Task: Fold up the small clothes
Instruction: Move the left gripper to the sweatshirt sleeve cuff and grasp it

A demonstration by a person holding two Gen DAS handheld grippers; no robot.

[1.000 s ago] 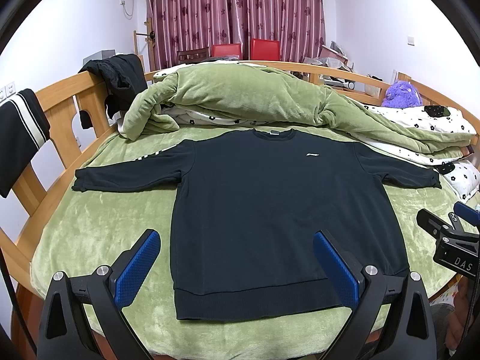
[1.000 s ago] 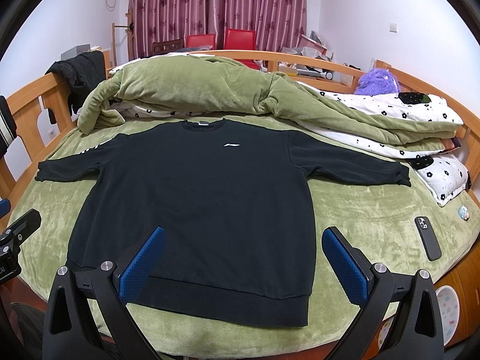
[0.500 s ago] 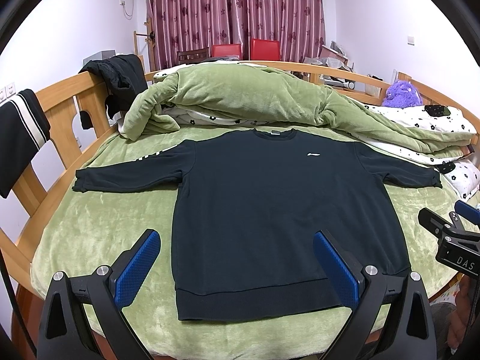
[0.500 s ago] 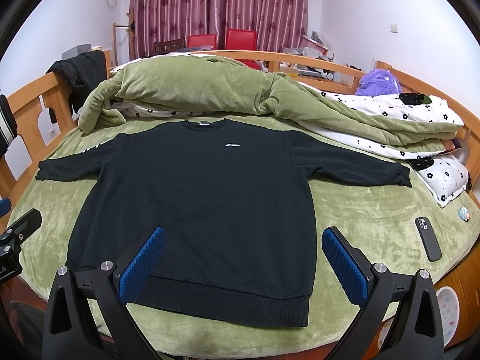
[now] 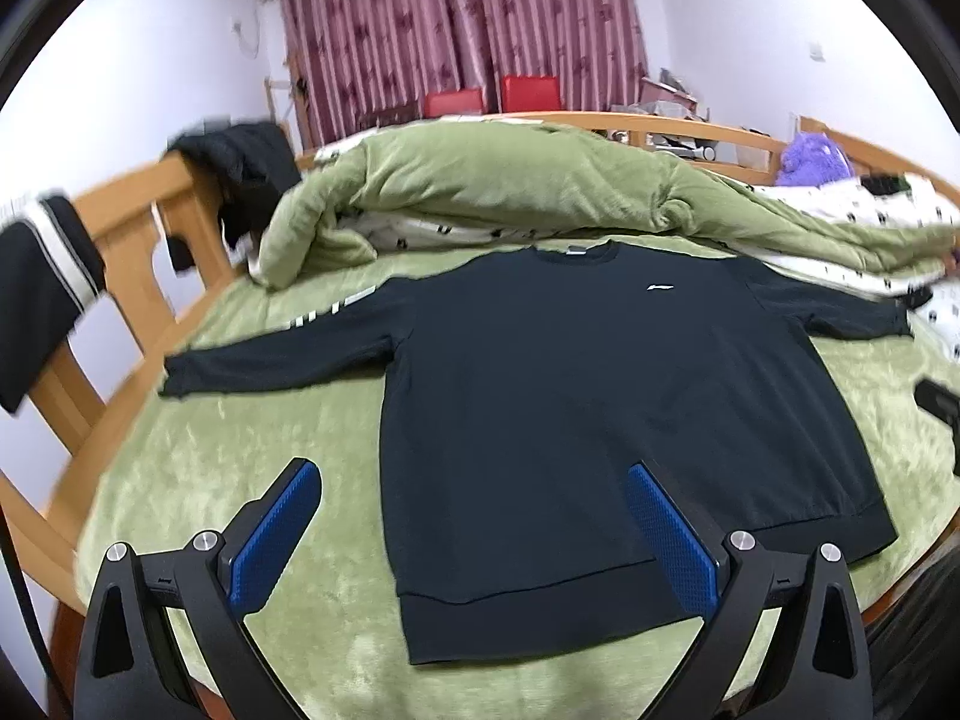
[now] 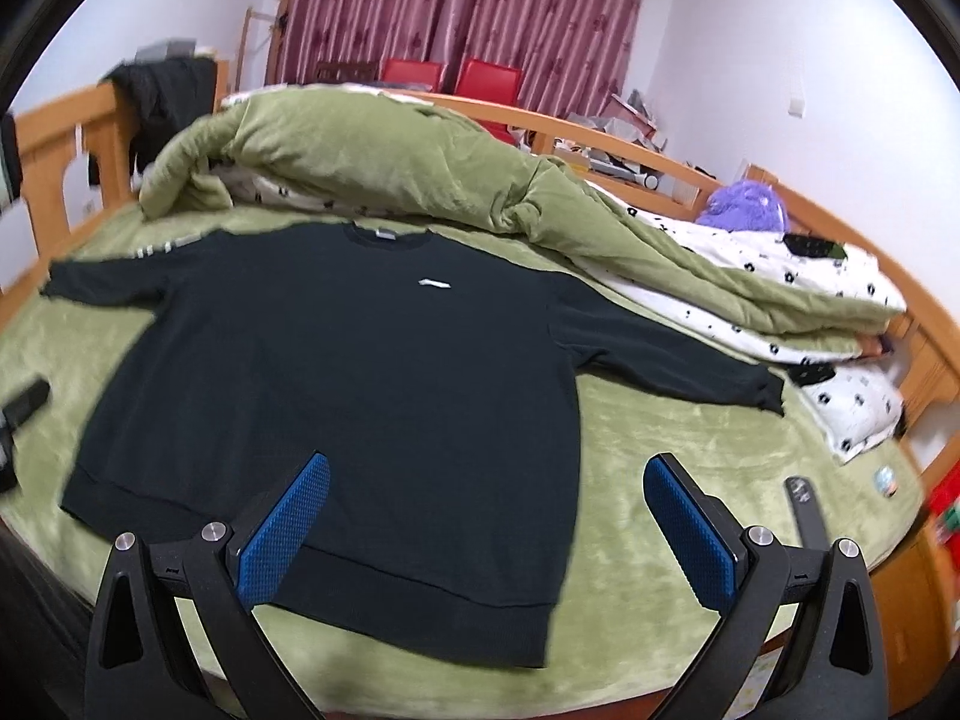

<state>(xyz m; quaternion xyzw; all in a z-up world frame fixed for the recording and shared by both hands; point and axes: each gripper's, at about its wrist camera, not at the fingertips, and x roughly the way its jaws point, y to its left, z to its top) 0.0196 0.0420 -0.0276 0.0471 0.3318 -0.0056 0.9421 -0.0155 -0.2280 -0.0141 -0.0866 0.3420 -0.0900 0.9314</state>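
A black long-sleeved sweatshirt [image 5: 576, 414] lies flat and face up on the green bed cover, sleeves spread to both sides; it also shows in the right wrist view [image 6: 360, 396]. My left gripper [image 5: 474, 534] is open and empty, hovering above the hem's left corner, one finger over the cover and one over the shirt. My right gripper [image 6: 486, 528] is open and empty above the hem's right corner. Each gripper's tip shows at the edge of the other's view: the right one [image 5: 939, 405] and the left one [image 6: 21, 405].
A rolled green quilt [image 5: 510, 192] and a white flowered blanket [image 6: 780, 276] lie behind the shirt. A phone [image 6: 807, 507] lies on the cover at the right. A wooden bed rail [image 5: 120, 252] with dark clothes hung on it runs along the left. A purple plush toy [image 6: 744, 207] sits far right.
Both grippers have swung outward and tilted: the left view shifted toward the shirt's left side, the right view toward its right side. Both stay open. The shirt has not moved.
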